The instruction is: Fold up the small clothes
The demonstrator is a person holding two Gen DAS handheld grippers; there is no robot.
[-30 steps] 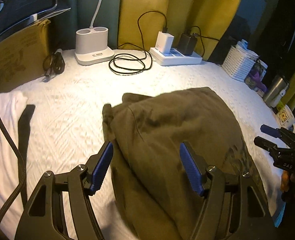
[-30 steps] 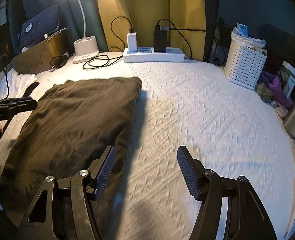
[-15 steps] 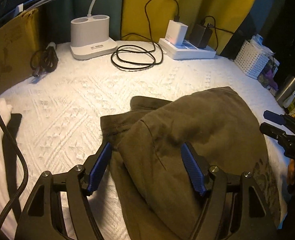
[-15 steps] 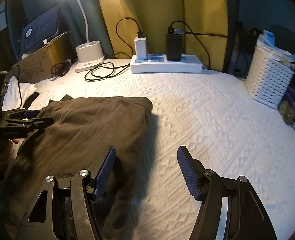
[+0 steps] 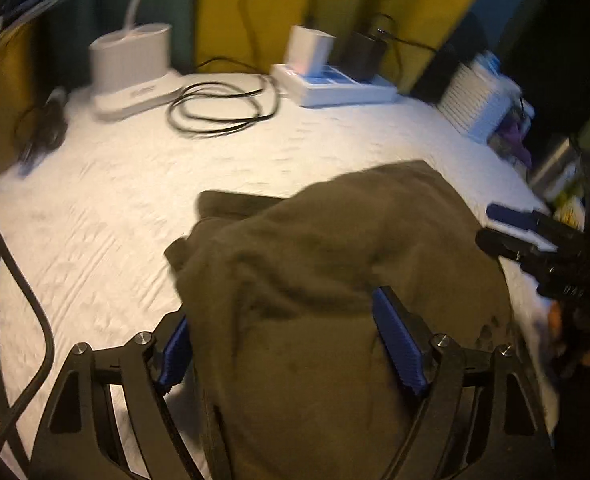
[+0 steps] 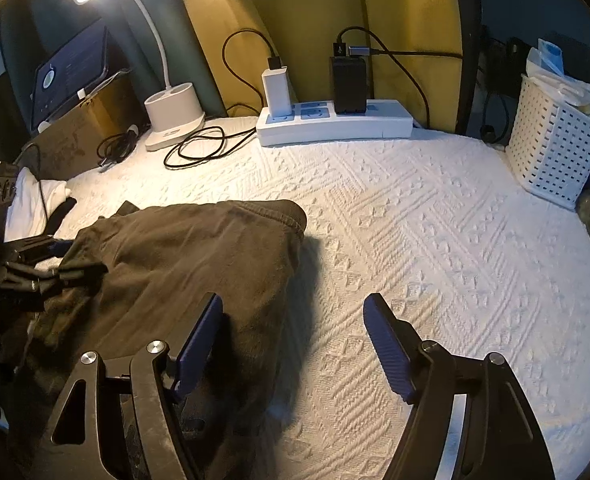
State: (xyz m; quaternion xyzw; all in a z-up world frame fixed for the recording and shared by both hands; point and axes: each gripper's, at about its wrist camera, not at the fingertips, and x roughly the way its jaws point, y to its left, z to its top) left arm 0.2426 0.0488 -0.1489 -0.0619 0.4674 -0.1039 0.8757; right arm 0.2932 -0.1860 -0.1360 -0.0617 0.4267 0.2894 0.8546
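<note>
On white textured bedspread: olive-brown garment bunched. Left tool opening wide, cloth between pads. Right tool opening wide over garment edge, gripping nothing.

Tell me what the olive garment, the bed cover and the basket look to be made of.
Olive garment: soft woven cotton or similar, matte; it drapes in loose folds and has a stitched hem. Exact fabric unclear.
Bed cover: white quilted or jacquard textile, matte; raised diamond and chevron pattern catches the lamp light.
Basket: white moulded plastic, probably; rigid walls with a regular grid of holes.
</note>
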